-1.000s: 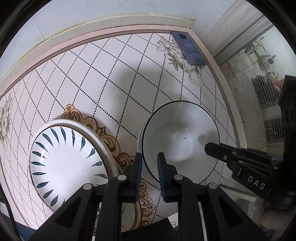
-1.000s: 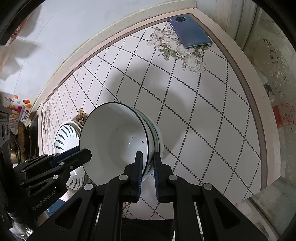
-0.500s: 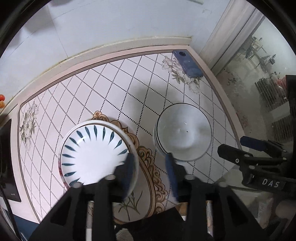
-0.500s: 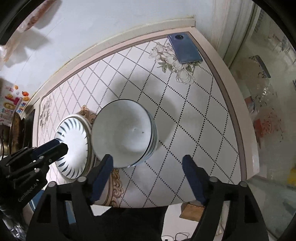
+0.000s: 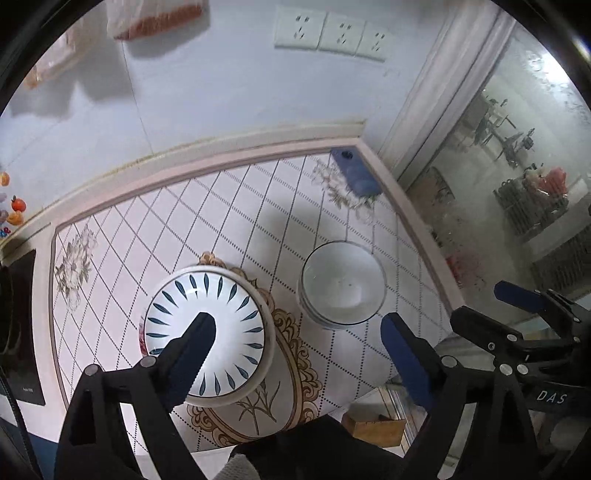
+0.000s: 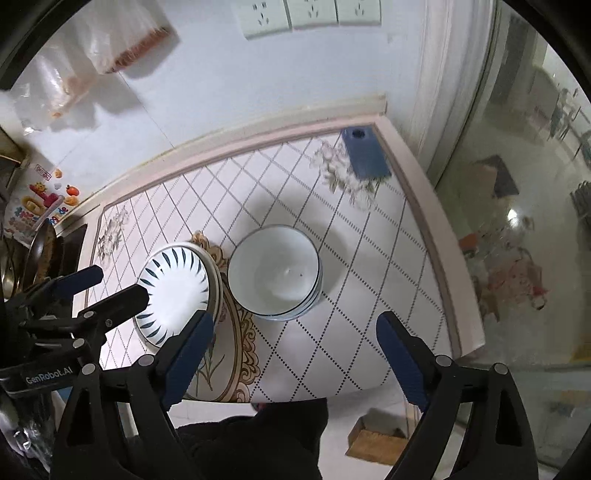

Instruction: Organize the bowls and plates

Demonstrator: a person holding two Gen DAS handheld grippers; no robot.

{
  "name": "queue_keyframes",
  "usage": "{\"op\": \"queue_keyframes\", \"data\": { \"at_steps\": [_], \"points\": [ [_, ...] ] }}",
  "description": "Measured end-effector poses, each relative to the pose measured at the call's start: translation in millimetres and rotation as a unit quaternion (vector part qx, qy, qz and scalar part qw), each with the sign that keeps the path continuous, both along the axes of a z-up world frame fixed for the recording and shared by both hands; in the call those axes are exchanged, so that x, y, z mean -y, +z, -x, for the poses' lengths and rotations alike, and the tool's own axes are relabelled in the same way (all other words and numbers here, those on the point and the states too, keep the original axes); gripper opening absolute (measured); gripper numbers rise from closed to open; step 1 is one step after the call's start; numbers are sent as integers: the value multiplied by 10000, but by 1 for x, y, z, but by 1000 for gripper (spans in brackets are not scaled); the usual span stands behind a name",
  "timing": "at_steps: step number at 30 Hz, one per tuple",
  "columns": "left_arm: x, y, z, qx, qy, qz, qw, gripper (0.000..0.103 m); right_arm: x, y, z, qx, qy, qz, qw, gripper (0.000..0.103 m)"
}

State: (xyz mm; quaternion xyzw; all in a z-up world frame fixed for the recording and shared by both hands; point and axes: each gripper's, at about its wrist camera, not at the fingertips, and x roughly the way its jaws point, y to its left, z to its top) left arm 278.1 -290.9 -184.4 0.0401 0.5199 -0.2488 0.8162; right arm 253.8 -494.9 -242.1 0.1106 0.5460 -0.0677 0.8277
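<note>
A stack of white bowls with a dark rim (image 5: 341,284) (image 6: 275,271) stands on the tiled table (image 5: 229,221) (image 6: 369,258). To its left sits a stack of plates, the top one with blue leaf marks (image 5: 210,328) (image 6: 177,288). My left gripper (image 5: 299,325) is open and empty, raised well above the plates and bowls. My right gripper (image 6: 295,325) is open and empty, raised above the table's near edge, in front of the bowls. Each gripper shows in the other's view, the right (image 5: 506,299) and the left (image 6: 107,282).
A blue phone (image 5: 354,171) (image 6: 365,151) lies at the table's far right corner. A wall with sockets (image 6: 306,13) stands behind. A glass door (image 5: 517,166) is on the right. A cardboard box (image 6: 376,439) lies on the floor below the table edge.
Both grippers were nearly closed by the bowl stack's rim; they opened wide and pulled up and back. The bowls stay stacked on the table.
</note>
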Motion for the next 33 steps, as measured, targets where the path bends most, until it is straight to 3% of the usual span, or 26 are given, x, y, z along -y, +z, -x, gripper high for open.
{"op": "queue_keyframes", "data": {
  "at_steps": [3,5,10,16,24,30,33],
  "points": [
    [0,15,7,97,-87,138,9998,92,-3,20,10,168,-11,87,9998,93],
    [0,23,10,117,-138,206,9996,99,-4,34,16,276,-28,114,9995,93],
    [-1,36,12,130,-140,383,9991,99,-2,58,30,427,-59,43,9991,93],
    [9,36,4,159,-167,385,9990,99,7,61,33,429,-155,-1,9990,94],
    [30,-7,-29,-368,-177,347,9986,101,30,14,5,78,-255,-263,9993,94],
    [48,-63,-64,-924,-68,127,9956,101,48,-44,-26,-227,-183,-728,9969,94],
    [52,-94,-83,-1289,53,49,9916,101,63,-85,-43,-335,-212,-1269,9911,95]
  ]
}}
